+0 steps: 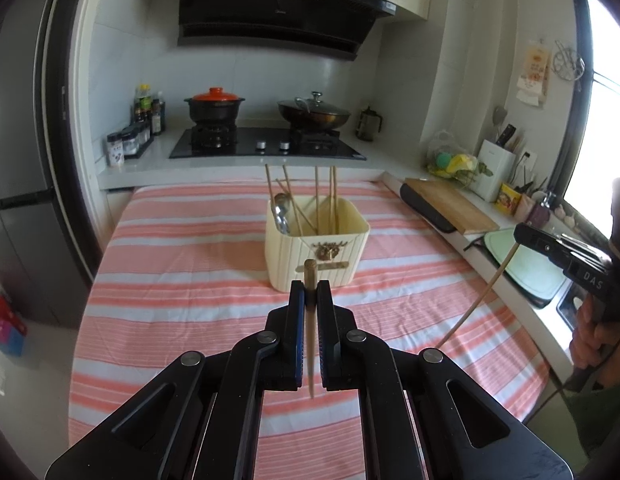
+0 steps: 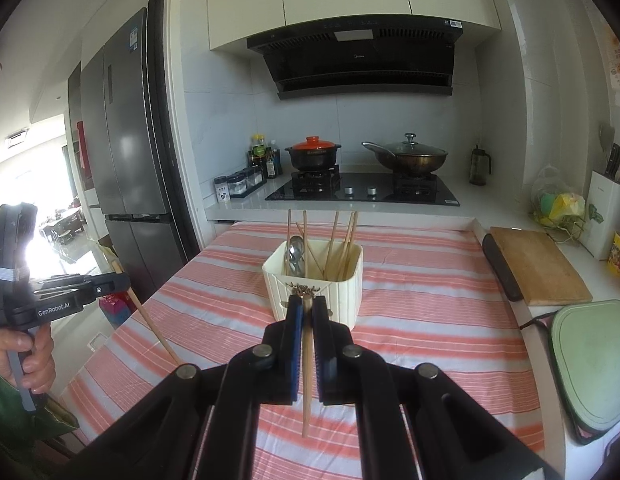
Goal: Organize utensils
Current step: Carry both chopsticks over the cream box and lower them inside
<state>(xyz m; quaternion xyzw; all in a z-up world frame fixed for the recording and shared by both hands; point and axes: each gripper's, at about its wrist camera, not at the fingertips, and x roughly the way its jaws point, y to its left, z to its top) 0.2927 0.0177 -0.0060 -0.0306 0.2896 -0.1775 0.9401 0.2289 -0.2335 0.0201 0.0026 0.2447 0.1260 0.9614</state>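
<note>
A cream utensil holder stands on the pink striped cloth; it also shows in the right wrist view. It holds several wooden chopsticks and a metal spoon. My left gripper is shut on one wooden chopstick, held above the cloth just in front of the holder. My right gripper is shut on another wooden chopstick, also just in front of the holder. Each gripper shows from the side in the other's view, the right and the left.
A stove with a red-lidded pot and a lidded wok stands behind the table. A wooden cutting board and a green board lie on the right counter. A fridge stands at left.
</note>
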